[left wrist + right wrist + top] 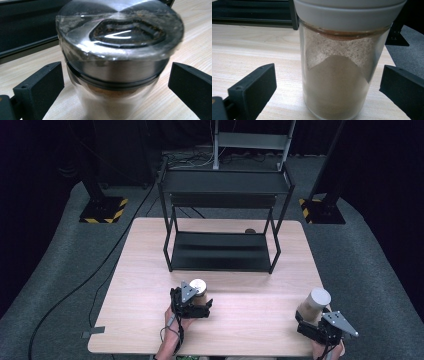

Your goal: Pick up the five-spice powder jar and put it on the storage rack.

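Note:
A short jar with a metal lid (pixel 120 47) stands on the wooden table (pixel 150 270); brown powder shows under its lid. In the high view this short jar (pixel 199 287) is near the table's middle front, with my left gripper (pixel 192 304) around it. The left gripper (pixel 112 85) is open, its jaws wide on either side of the jar, not touching it. A taller glass jar with a grey lid (pixel 342 65), partly filled with pale brown powder, stands at the front right corner (pixel 314 304). My right gripper (pixel 320 327) is open around it, jaws apart from the glass (pixel 324 87).
A black two-level metal shelf rack (pixel 222 220) stands at the back middle of the table, its lower shelf (pixel 220 251) bare. A small dark round object (pixel 250 231) lies behind the rack. The tall jar sits close to the table's right edge.

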Tool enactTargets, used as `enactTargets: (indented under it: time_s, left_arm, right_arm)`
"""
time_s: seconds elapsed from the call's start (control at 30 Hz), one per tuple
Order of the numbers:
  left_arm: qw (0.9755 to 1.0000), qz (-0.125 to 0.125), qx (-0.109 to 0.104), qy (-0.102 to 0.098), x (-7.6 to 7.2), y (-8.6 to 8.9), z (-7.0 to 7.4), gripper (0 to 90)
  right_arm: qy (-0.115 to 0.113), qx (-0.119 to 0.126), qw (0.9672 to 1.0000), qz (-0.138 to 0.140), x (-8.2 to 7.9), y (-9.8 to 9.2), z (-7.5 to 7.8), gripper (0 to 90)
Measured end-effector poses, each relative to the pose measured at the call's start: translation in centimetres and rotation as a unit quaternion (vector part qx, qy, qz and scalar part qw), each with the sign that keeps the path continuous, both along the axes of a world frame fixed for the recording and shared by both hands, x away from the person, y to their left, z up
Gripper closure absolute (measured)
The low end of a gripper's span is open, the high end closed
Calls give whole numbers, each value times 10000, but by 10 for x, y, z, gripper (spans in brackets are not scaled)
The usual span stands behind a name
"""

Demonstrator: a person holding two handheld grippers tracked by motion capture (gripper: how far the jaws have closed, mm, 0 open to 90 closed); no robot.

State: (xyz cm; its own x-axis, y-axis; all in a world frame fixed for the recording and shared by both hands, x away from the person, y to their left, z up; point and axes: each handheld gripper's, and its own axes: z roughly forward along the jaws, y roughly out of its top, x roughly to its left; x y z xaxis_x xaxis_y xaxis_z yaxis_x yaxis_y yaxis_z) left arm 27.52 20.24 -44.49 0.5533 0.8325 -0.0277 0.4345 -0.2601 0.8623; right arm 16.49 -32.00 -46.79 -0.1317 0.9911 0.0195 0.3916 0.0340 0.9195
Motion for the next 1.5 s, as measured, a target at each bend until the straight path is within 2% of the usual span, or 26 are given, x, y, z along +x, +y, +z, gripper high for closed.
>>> enactTargets:
  time_s: [0.23,0.33,0.57,1.0,1.23,1.5]
  left_arm:
    - [10000,-51,-65,-2,0,3,-4,152]
    - [10000,21,40,61,1,0,-4,209]
    - [9999,131,-26,75,-1,2,-7,297]
    - [9999,91,-40,-114,-6,3,-14,313]
    - [9999,26,-97,-124,-4,8,-15,314]
    - [9999,61,-36,-133,-4,9,-10,314]
  right_arm:
    - [-7,12,10000,-6,0,0,0,0]
    - [-15,22,10000,-16,-1,0,0,0]
    - [-22,34,10000,-32,-1,0,-1,0]
    - [-55,47,10000,-38,-2,0,-2,0]
    - [-60,48,10000,-45,-2,0,-2,0]
    - [-59,52,10000,-38,-2,-1,-2,0]
